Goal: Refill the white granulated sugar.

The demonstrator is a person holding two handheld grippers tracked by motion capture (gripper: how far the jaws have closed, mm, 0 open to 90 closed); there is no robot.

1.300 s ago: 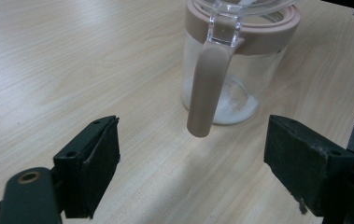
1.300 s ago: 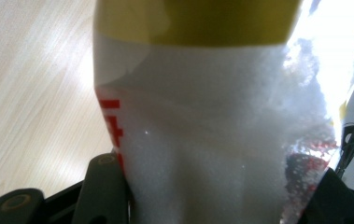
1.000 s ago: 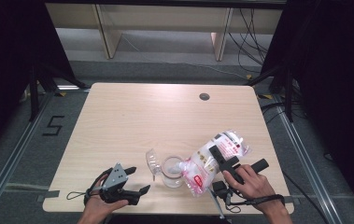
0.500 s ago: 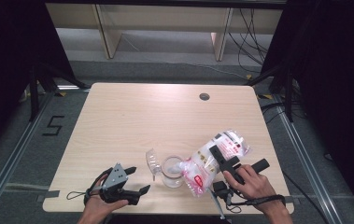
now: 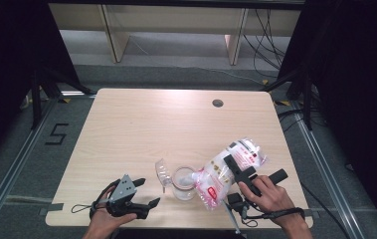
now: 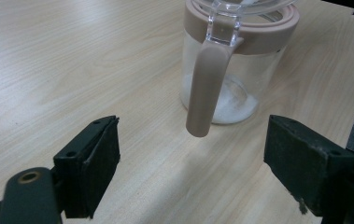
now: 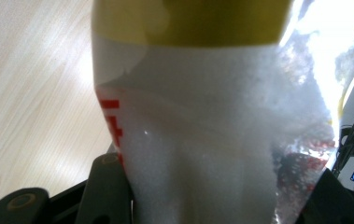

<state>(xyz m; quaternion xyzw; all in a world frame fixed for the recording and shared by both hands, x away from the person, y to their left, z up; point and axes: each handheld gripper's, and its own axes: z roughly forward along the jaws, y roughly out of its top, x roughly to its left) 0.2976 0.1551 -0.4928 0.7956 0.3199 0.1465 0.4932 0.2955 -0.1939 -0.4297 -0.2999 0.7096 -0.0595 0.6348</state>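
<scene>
Nothing has shifted: my right hand-held gripper stays clamped on the tilted bag, pouring into the jar near the desk's front edge; my left hand-held gripper waits apart.

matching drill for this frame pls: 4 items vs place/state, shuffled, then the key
Items:
1. bag
2. jar
3. left tongs
4. right tongs

States:
A. open, nothing between the jaws, near the table's front edge
B. upright on the table, lid flipped open, a little white powder at the bottom
C. tipped with its lower end over the jar's mouth
D. clamped on the bag

Pairs: 1-C, 2-B, 3-A, 4-D
</scene>
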